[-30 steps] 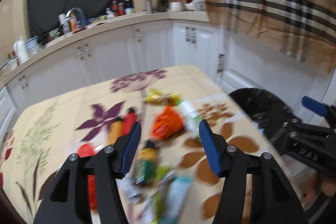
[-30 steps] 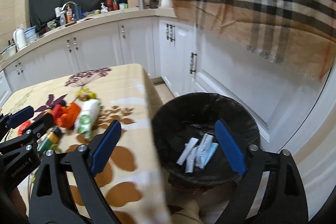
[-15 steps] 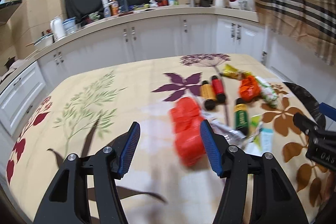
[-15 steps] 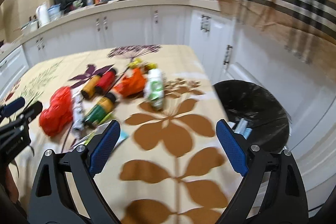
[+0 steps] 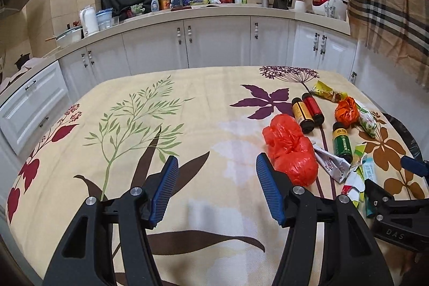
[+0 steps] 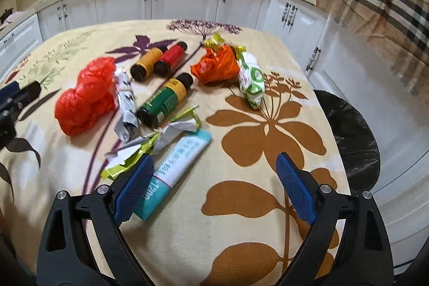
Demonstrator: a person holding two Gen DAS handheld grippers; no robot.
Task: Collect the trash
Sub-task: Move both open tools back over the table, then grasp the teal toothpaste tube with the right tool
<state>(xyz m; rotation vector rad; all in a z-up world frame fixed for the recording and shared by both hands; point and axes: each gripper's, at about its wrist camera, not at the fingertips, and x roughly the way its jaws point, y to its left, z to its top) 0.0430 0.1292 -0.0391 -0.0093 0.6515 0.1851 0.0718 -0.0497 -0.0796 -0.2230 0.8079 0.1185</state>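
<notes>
1. Both tools have swung back from the bin to the table in the last second, so that drop-off looks done and I'm lining up the next piece. Both are spread wide and empty.
2. My right tool [image 6: 214, 189] hangs low over the near edge, tilted down, its left finger just beside the teal tube [image 6: 177, 168] and the crumpled wrappers [image 6: 161, 141].
3. My left tool [image 5: 217, 189] sits level over bare cloth, the red plastic bag [image 5: 289, 149] just off its right finger.
4. Further out: green bottle [image 6: 163, 103], two more bottles, an orange wrapper. The black-lined bin [image 6: 351, 136] waits past the table's [image 6: 254, 219] right edge.
</notes>
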